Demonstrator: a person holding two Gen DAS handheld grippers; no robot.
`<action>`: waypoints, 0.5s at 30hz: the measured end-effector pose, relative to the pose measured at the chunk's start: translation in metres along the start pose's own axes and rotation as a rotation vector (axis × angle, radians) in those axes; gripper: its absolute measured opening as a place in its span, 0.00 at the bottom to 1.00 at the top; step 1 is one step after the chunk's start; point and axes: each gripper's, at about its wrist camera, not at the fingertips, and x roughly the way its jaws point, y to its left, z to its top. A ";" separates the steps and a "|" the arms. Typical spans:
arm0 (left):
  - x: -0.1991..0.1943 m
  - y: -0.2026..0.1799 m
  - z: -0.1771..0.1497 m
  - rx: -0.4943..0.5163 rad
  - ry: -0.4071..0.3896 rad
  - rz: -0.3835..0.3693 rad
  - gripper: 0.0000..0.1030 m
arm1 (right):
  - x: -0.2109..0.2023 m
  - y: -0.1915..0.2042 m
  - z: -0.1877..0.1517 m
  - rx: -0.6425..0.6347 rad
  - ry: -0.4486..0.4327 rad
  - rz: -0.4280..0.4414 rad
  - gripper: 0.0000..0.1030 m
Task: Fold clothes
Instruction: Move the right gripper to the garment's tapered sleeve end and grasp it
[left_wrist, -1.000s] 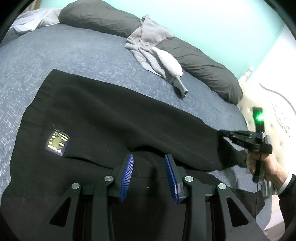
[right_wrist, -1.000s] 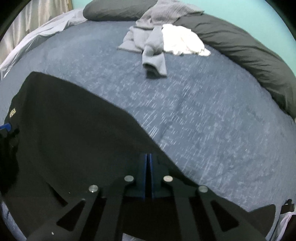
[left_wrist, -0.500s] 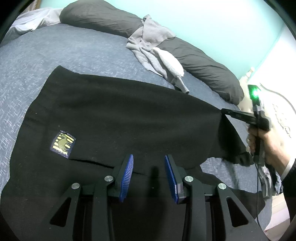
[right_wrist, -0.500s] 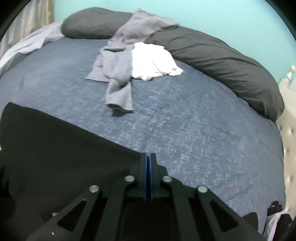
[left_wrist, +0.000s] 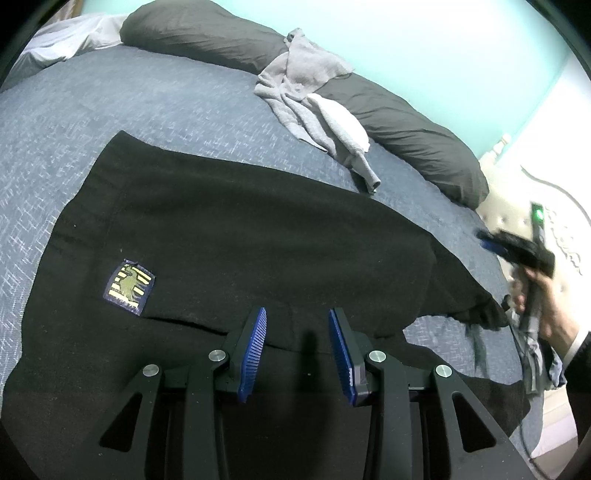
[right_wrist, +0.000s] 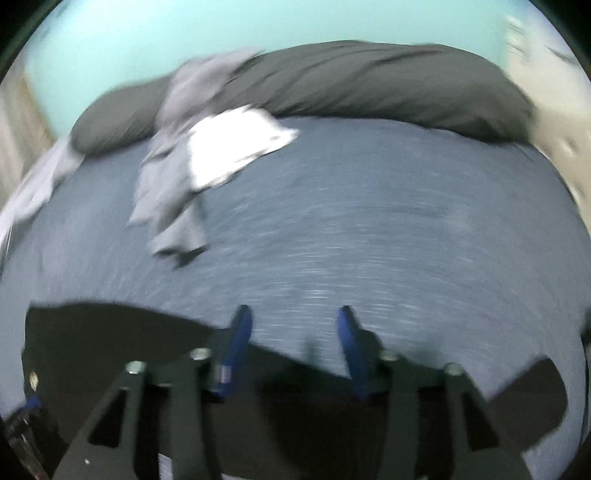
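So the black garment (left_wrist: 236, 236) is spread mostly flat across the lower half of the left wrist view, lying on the bed (left_wrist: 110, 110). It's matte, kinda fleecy-looking fabric, with a small blue patch (left_wrist: 129, 286) carrying a yellow-green emblem on its left side, and one bunched corner trailing off to the right edge of the frame.

Bed cover is a blue-grey heathered weave. Long dark grey pillows (left_wrist: 406, 122) run along the top, with a crumpled grey garment (left_wrist: 306, 88) and something white (left_wrist: 343, 122) piled against them.

Left claw (left_wrist: 297, 332) sits partly spread over the black fabric, ribbed blue pads not pinching anything. Right claw (right_wrist: 291, 332) is opening up, nothing between its pads, just bedspread showing in the gap.

Only the left view shows the patch clearly, plus the right claw from outside at the right edge, held in a hand (left_wrist: 543, 299) with a green light on it. The right view is motion-blurred but shows the white piece much wider.
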 end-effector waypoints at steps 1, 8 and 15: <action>0.000 0.000 0.000 0.000 0.000 0.001 0.37 | -0.008 -0.021 -0.002 0.034 -0.006 -0.025 0.49; 0.002 -0.004 -0.001 0.010 0.000 0.010 0.37 | -0.045 -0.148 -0.058 0.190 0.048 -0.233 0.49; 0.010 -0.014 -0.004 0.042 0.014 0.017 0.37 | -0.056 -0.222 -0.107 0.328 0.091 -0.316 0.49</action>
